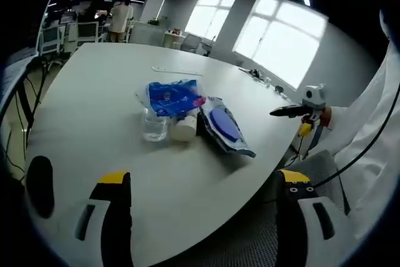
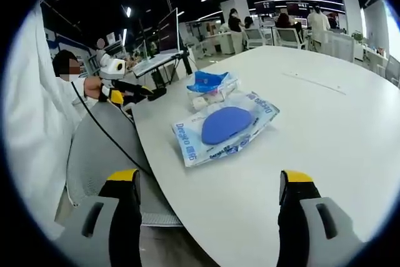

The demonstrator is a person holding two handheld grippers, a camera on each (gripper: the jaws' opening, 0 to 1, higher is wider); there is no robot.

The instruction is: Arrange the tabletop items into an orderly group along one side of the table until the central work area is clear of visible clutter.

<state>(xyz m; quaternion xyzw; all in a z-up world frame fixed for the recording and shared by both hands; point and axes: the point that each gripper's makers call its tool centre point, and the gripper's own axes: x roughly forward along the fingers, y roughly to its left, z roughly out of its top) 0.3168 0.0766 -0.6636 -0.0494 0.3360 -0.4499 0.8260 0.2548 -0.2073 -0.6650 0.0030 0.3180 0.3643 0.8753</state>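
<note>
In the left gripper view the left gripper (image 1: 203, 217) has its fingers (image 1: 115, 217) spread wide and grasping nothing, low over the near edge of the white surface (image 1: 94, 92). Well ahead of them, between the two fingers' lines, sits a cluster: a clear cup (image 1: 154, 124), a white roll (image 1: 184, 129) just beside it, a crumpled blue bag (image 1: 172, 97) resting over both, and a flat pouch (image 1: 224, 124) with a blue disc touching the roll's far side.

In the right gripper view the right gripper (image 2: 209, 217) is likewise released and empty, held over the surface edge, with the pouch (image 2: 226, 126) ahead between its fingers and the bag (image 2: 209, 82) beyond. The left gripper (image 2: 128, 90) enters from the left, beside a white sleeve (image 2: 37, 110).
</note>
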